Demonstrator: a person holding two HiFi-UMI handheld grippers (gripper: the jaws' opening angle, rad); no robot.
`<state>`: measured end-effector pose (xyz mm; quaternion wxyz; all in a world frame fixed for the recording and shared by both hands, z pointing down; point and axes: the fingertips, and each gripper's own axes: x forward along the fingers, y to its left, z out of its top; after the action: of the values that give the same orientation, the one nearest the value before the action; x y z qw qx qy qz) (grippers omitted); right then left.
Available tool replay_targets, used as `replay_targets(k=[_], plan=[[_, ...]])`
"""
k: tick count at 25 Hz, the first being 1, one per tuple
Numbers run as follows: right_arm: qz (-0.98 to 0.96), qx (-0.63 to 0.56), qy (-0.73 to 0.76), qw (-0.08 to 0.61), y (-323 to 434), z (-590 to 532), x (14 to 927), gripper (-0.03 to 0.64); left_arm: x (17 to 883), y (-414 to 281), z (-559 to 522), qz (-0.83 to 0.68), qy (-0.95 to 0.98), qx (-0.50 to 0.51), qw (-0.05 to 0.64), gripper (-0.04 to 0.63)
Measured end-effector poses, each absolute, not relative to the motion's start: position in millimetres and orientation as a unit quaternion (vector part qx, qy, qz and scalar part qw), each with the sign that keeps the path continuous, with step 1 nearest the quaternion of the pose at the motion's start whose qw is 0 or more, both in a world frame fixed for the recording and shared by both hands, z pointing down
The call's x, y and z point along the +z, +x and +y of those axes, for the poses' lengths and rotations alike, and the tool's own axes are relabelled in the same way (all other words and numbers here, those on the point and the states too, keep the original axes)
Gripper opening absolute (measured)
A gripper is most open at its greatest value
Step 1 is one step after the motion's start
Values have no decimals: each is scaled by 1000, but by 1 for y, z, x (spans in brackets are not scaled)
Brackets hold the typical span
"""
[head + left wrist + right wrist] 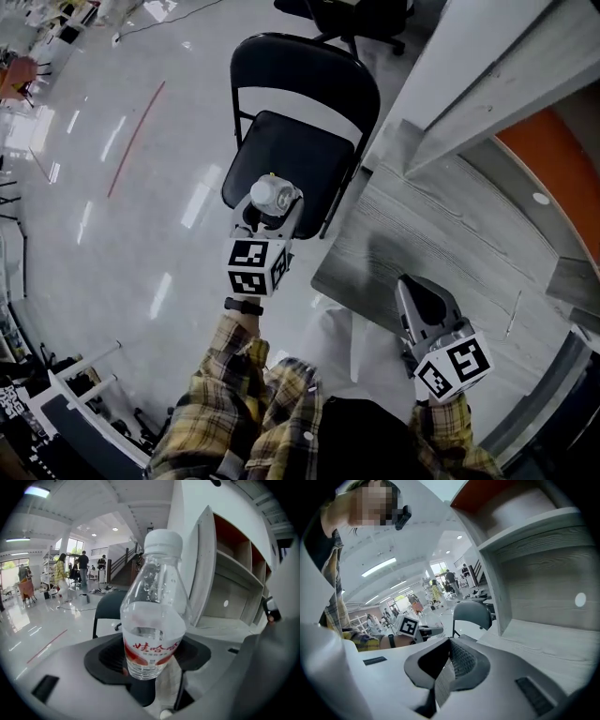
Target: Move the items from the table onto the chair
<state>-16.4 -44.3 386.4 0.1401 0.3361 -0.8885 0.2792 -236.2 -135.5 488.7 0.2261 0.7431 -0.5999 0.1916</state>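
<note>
A clear water bottle (152,620) with a white cap and a red-and-white label stands upright between the jaws of my left gripper (150,656), which is shut on it. In the head view the bottle (270,194) and left gripper (269,214) hang above the near edge of the black folding chair's seat (300,150). My right gripper (424,289) is over the grey wood-grain table (469,234), with its jaws together and nothing between them. In the right gripper view the chair (472,612) shows beyond the pads (459,660).
A white shelf unit (487,84) with an orange panel stands against the table's far side. Glossy pale floor (141,187) with a red line lies left of the chair. An office chair base (361,23) sits behind the folding chair. People stand far off in the hall (70,571).
</note>
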Motion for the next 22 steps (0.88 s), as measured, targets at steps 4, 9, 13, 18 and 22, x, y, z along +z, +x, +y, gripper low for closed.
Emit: replay_targets(k=[4, 9, 13, 18, 22], plan=[[-885, 292, 328, 155, -44, -49, 420, 18, 555, -253, -160, -590, 746, 203, 234, 296], [-870, 317, 336, 172, -48, -50, 461, 18, 639, -254, -181, -575, 750, 216, 246, 296], [-861, 334, 345, 167, -44, -57, 480, 18, 691, -261, -196, -570, 748, 236, 243, 296], [-852, 336, 362, 172, -34, -66, 501, 18, 746, -266, -199, -569, 740, 240, 267, 296], [-846, 343, 373, 164, -32, -68, 506, 18, 774, -265, -195, -560, 739, 251, 280, 298]])
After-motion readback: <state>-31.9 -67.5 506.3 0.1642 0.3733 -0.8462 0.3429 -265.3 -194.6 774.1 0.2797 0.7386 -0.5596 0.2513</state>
